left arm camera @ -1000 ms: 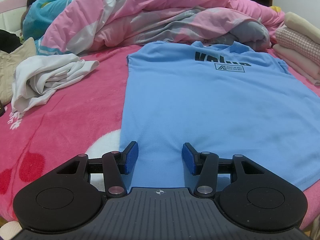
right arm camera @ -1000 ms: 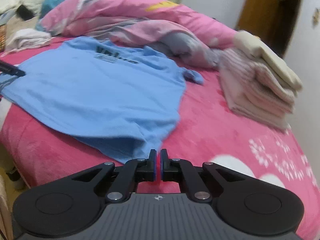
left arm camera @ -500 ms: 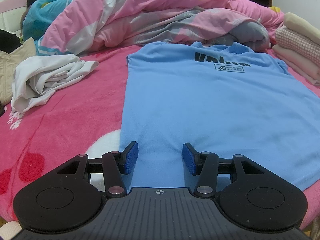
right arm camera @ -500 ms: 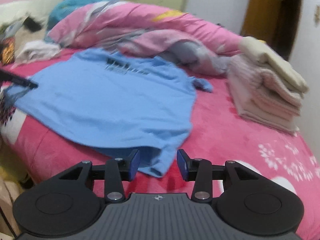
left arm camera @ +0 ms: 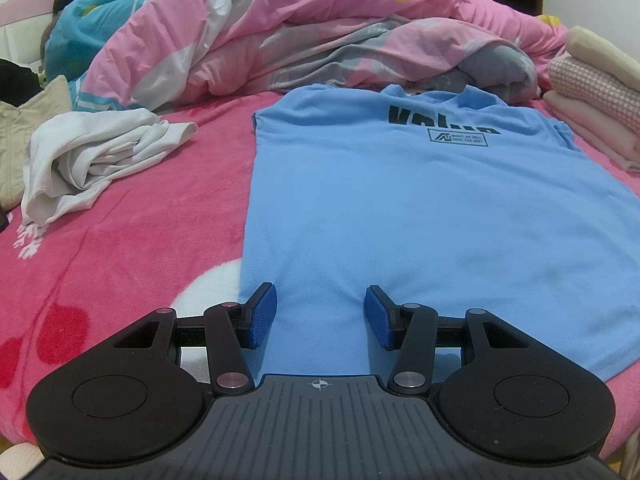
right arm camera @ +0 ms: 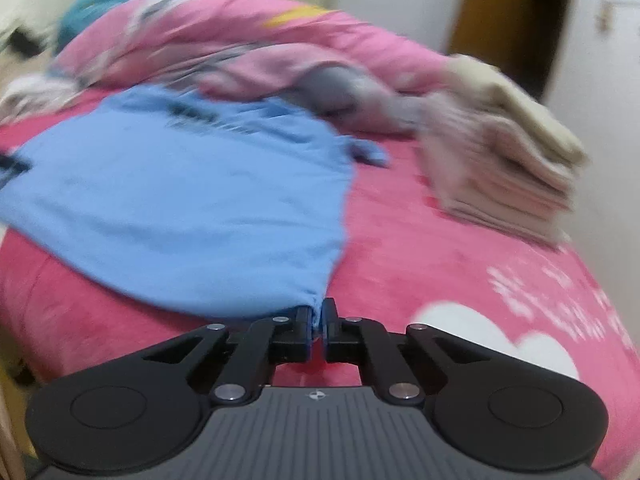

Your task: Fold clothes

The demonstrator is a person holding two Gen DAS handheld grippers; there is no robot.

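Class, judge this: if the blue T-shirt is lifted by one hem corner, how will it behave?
The blue T-shirt will probably sag: it lies limp on the pink blanket. It looks light. Its corner bunches in the right gripper, so a one-corner lift likely drags it askew.

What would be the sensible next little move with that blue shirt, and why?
Probably the left gripper should close on the hem. The right gripper has just closed on the near corner of the blue T-shirt, while the left one stands open with the bottom edge of the shirt between its pads. With both corners held, the shirt could be lifted and folded evenly.
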